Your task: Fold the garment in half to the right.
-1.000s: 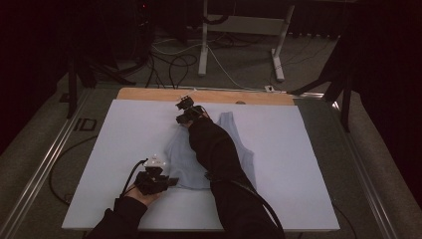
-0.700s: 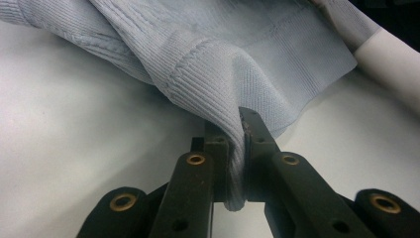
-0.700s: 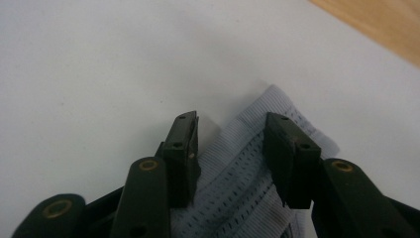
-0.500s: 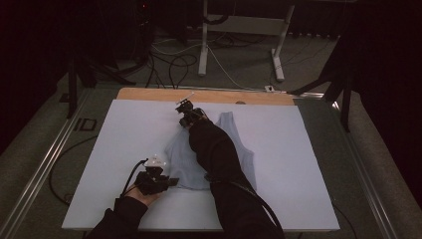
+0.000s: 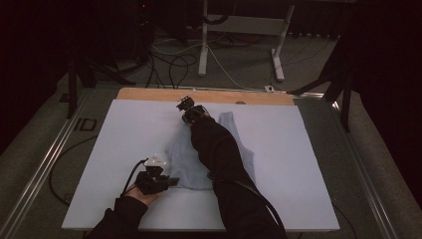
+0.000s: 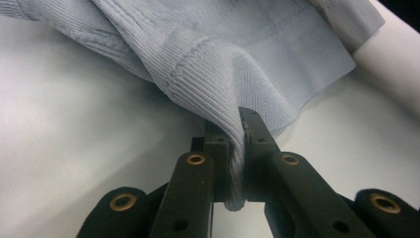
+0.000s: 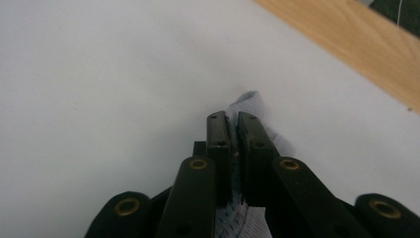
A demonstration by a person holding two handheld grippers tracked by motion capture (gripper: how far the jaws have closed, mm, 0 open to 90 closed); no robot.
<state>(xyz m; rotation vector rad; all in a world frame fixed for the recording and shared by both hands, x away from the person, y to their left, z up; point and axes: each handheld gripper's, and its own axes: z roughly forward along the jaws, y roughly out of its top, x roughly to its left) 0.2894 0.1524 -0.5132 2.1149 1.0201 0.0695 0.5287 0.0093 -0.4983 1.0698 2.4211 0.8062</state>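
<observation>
A pale blue ribbed sleeveless top (image 5: 181,157) lies flat on the white board (image 5: 308,164). At its near left corner my left gripper (image 5: 168,181) is shut on the hem. In the left gripper view the ribbed hem (image 6: 198,74) bunches up between the jaws of the left gripper (image 6: 236,126). At the far end my right gripper (image 5: 185,103) sits on the top's left strap. In the right gripper view the right gripper (image 7: 233,119) has just been closing, and the strap end (image 7: 247,101) is pinched between its jaws. My right forearm hides the middle of the top.
A wooden strip (image 5: 149,93) runs along the board's far edge. Metal rails (image 5: 45,169) flank the table on both sides. Beyond the table, cables (image 5: 169,64) and a white stand (image 5: 204,45) are on the floor. Bare board lies left and right of the top.
</observation>
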